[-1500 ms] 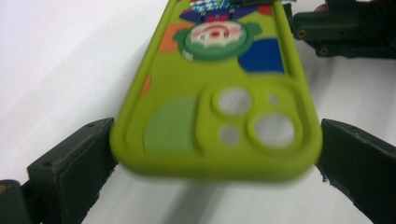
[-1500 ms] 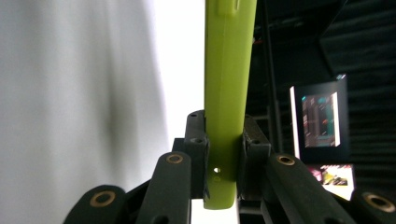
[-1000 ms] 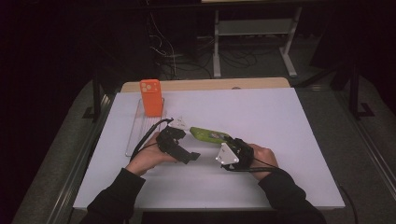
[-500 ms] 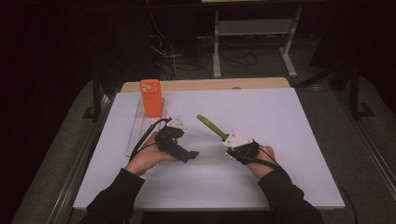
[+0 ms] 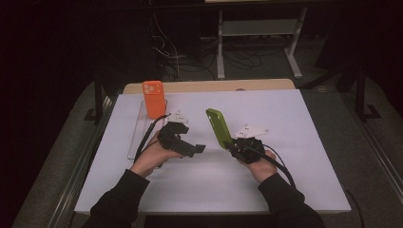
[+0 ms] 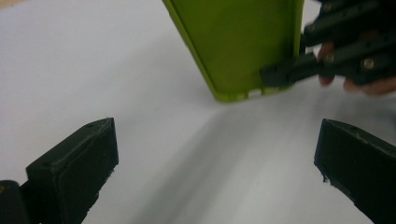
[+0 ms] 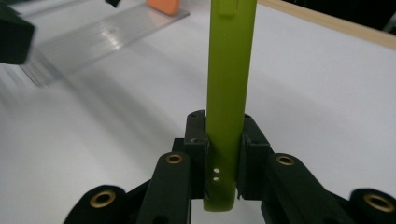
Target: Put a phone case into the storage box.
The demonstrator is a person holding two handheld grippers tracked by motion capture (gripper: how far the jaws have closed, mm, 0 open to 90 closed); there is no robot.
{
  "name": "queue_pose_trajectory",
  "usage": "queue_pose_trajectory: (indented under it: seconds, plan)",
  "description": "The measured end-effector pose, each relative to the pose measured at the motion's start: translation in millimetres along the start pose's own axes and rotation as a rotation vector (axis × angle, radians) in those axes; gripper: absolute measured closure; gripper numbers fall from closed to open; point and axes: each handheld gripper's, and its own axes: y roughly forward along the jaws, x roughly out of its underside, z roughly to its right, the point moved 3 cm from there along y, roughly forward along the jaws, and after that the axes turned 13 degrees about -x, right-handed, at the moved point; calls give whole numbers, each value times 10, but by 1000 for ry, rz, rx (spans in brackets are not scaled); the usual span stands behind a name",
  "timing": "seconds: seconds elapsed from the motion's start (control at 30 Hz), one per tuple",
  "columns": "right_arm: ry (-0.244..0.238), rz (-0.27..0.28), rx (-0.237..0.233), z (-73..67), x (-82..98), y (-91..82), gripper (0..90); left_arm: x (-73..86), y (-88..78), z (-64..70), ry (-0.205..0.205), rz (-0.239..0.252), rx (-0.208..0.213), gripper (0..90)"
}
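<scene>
A lime-green phone case (image 5: 217, 127) stands raised on end above the white table, leaning back and to the left. My right gripper (image 5: 231, 144) is shut on its lower end. In the right gripper view the pads (image 7: 194, 140) press both faces of the case (image 7: 230, 70). My left gripper (image 5: 196, 149) rests to the left of it with its jaws wide open and nothing between them (image 6: 217, 154). In the left gripper view the case (image 6: 238, 42) hangs ahead, with one right finger (image 6: 285, 74) on its edge. An orange phone case (image 5: 153, 98) stands upright at the back left.
The orange case sits at the far end of a clear plastic rack (image 5: 138, 137), which runs along the left side of the white table top (image 5: 294, 142). A wooden strip (image 5: 214, 86) borders the far edge. Cables trail from both grippers.
The green case went from lying nearly flat by the left gripper to standing on end, as the right gripper tipped it up and drew slightly right. The left hand stayed put.
</scene>
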Motion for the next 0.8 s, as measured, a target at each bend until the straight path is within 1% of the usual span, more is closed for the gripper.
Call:
queue_pose_trajectory:
  seconds: [0.03, 0.07, 0.1, 0.13, 0.17, 0.2, 0.27, 0.3, 0.33, 0.4, 0.43, 0.53, 0.63, 0.73, 0.8]
  plan:
    - [8, 2, -10, 5, -3, -3, 757, -21, 2, -10, -4, 9, 0, 0]
    - [19, 12, -19, 0, -8, -4, 757, -45, 4, -16, -17, 21, 2, 0]
    - [24, 19, -25, -5, -12, -2, 757, -70, 7, -14, -41, 38, 5, 0]
    - [32, 25, -31, -12, -15, 0, 757, -98, 9, -20, -54, 50, 8, 0]
    - [39, 30, -36, -18, -16, 5, 757, -123, 6, -33, -53, 54, 11, 0]
    - [43, 32, -39, -29, -17, 11, 757, -154, 15, -26, -76, 74, 17, 0]
    - [45, 37, -47, -41, -19, 23, 757, -209, 37, -23, -89, 90, 22, 0]
    - [46, 38, -52, -50, -20, 31, 757, -236, 58, -15, -95, 96, 31, 0]
    - [38, 34, -50, -52, -20, 38, 757, -265, 78, -4, -98, 101, 36, 0]
    - [45, 33, -55, -66, -18, 53, 757, -319, 124, 26, -100, 112, 44, 0]
    - [40, 28, -51, -71, -19, 57, 756, -345, 147, 45, -106, 116, 49, 0]
    - [42, 37, -55, -82, -20, 66, 757, -401, 215, 82, -103, 123, 58, 0]
    - [51, 41, -61, -96, -26, 57, 757, -439, 278, 129, -114, 125, 60, 0]
    - [53, 46, -61, -100, -30, 47, 757, -472, 319, 161, -103, 130, 57, 0]
    - [52, 55, -63, -101, -36, 37, 757, -487, 350, 175, -111, 138, 52, 0]
